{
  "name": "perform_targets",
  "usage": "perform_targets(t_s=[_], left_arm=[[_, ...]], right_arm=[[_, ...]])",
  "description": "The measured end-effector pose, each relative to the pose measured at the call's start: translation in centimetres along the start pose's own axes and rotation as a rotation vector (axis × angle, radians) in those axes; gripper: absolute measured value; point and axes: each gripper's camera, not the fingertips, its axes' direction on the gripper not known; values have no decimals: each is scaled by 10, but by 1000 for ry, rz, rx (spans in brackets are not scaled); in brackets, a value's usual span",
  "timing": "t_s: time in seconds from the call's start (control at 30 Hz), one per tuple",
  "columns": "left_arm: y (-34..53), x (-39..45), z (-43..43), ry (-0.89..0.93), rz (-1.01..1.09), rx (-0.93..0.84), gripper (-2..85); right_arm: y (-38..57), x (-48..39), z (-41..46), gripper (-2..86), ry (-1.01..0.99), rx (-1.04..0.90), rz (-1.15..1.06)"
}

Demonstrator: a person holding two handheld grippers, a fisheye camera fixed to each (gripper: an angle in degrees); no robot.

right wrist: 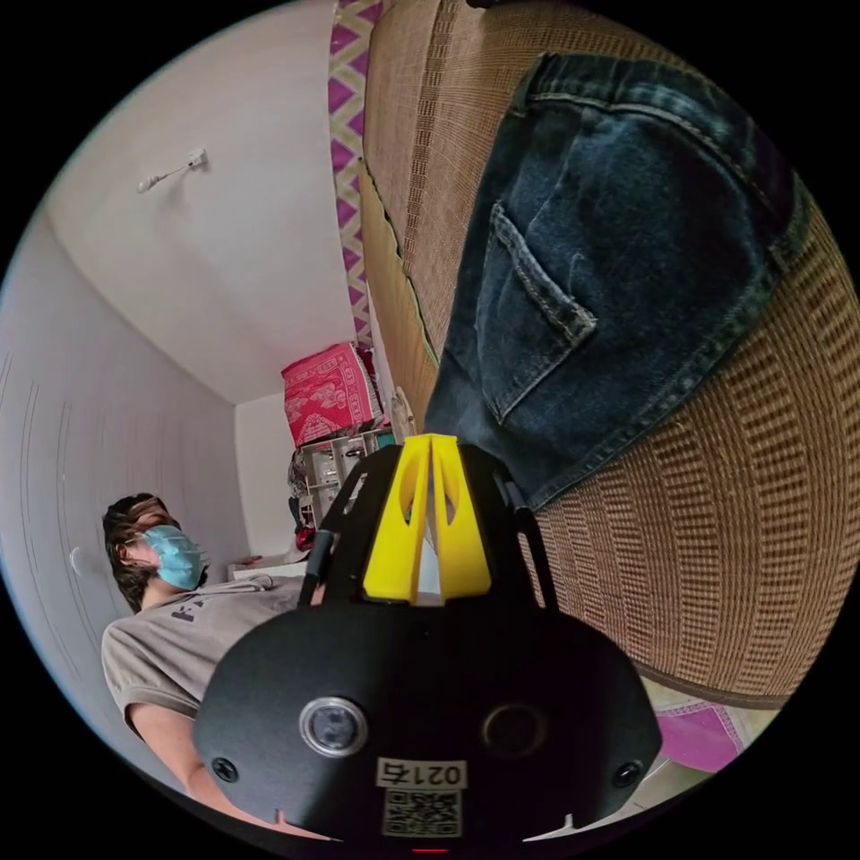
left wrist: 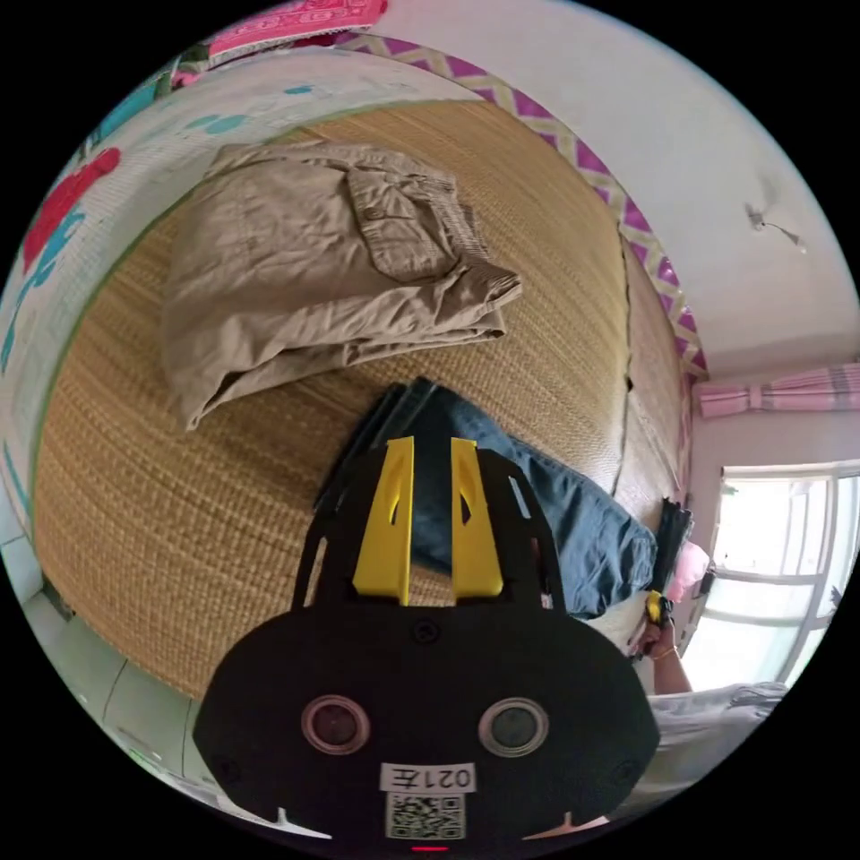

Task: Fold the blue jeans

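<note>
The blue jeans (left wrist: 573,511) lie stretched out in a long strip on a woven straw mat (left wrist: 179,502). My left gripper (left wrist: 432,441) hovers over the strip's dark near end, jaws a little apart and open, with denim showing through the gap. In the right gripper view the seat of the jeans (right wrist: 627,269), with a back pocket and the waistband, lies flat on the mat (right wrist: 717,555). My right gripper (right wrist: 432,439) is shut, its tips right at the lower edge of the jeans. Whether cloth is pinched there I cannot tell.
Folded khaki trousers (left wrist: 313,278) lie on the mat beyond the jeans. A hand (left wrist: 663,638) shows at the far end of the jeans, near a bright window (left wrist: 779,555). A person (right wrist: 170,618) stands beside the bed, with a pink box (right wrist: 327,391) on shelves behind.
</note>
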Motion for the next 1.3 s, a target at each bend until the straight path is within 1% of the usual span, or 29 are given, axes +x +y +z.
perform_targets(t_s=[0.07,0.13,0.23,0.33,0.4,0.5,0.57,0.6,0.7,0.73,0.77,0.83,0.87,1.07,1.2,1.3], left_arm=[[25,-20,9,-22,-46,-58,82],[44,-34,16,21,-80,-83,87],[70,-55,21,85,-164,-35,78],[85,-80,16,130,-250,-7,22],[94,-90,5,159,-247,11,2],[114,-108,-25,203,-286,58,-7],[133,-123,-57,259,-310,132,-7],[137,-126,-63,269,-307,142,-7],[145,-135,-65,303,-256,102,-1],[146,-138,-55,371,-242,81,9],[147,-142,-41,445,-258,58,24],[151,-147,-24,508,-318,29,74],[156,-148,-17,522,-352,38,80],[176,-167,-15,517,-461,65,68],[188,-176,-38,485,-474,98,71],[196,-187,-50,494,-484,115,76]], right_arm=[[1,-9,5,-7,-2,-14,-17],[3,-18,8,-7,3,-29,-33],[9,-30,9,-7,20,-42,-44],[17,-33,7,-7,26,-36,-23],[24,-37,4,-7,18,-16,-12],[30,-45,2,-7,17,-7,-13],[33,-49,1,-7,23,-14,-16],[34,-51,2,-7,28,-21,-16],[37,-53,2,-7,32,-34,-5],[37,-53,3,-7,32,-35,-2],[38,-53,3,-7,31,-37,7],[39,-55,4,-7,20,-34,16],[39,-58,4,-7,9,-29,14],[42,-82,-1,-7,30,-46,-22],[44,-89,-11,-7,30,-28,-14],[45,-88,-16,-7,29,-20,7]])
